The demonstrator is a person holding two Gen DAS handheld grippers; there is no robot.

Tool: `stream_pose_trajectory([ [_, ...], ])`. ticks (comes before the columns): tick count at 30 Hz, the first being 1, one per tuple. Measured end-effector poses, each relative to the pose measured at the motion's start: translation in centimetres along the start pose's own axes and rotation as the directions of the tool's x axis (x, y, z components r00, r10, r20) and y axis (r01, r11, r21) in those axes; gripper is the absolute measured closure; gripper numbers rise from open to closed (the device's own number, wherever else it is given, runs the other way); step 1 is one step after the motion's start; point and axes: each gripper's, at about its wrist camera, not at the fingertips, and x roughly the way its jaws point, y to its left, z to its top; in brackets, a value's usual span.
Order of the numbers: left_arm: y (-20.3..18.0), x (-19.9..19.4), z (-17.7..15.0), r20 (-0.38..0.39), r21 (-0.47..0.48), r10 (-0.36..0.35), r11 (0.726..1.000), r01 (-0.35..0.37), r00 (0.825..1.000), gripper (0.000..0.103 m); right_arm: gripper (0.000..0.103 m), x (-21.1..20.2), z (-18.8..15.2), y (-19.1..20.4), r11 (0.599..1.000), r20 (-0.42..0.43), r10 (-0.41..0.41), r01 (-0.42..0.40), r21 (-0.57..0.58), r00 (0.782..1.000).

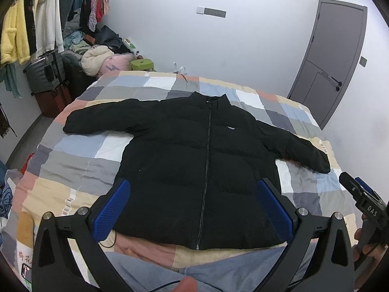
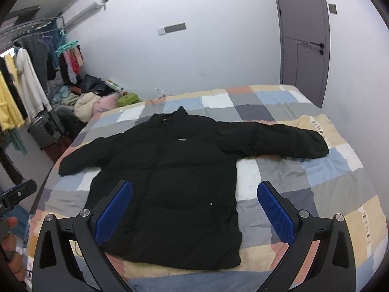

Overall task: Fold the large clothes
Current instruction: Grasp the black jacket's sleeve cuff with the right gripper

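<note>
Checked quilt on the bed (image 1: 73,160) carries the black jacket (image 1: 194,160), lying flat, zipped, front up, collar far, both sleeves out to left and right. Both my jaws hang spread and empty above its near hem: left gripper (image 1: 192,209), right gripper (image 2: 194,209). I'd begin with a sleeve, pinching at the cuff, since the puffy fabric looks likely to spring back.

The left gripper (image 1: 192,204) has its jaws wide apart and holds nothing. The right gripper (image 2: 194,206) has its jaws wide apart too, with nothing between them
</note>
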Motion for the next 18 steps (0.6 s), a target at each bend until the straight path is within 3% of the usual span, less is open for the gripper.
stream_pose_trajectory([
  [5, -0.2, 2.4, 0.8, -0.004, 0.002, 0.004, 1.0, -0.004, 1.0, 0.0, 0.0, 3.3, 0.9, -2.4, 0.999, -0.023, -0.029, 0.03, 0.026, 0.999],
  [18, 0.1, 12.0, 3.9, 0.018, 0.018, -0.003, 1.0, 0.003, 1.0, 0.0, 0.0, 11.9, 2.8, -10.9, 0.985, 0.033, -0.074, 0.068, 0.16, 0.997],
])
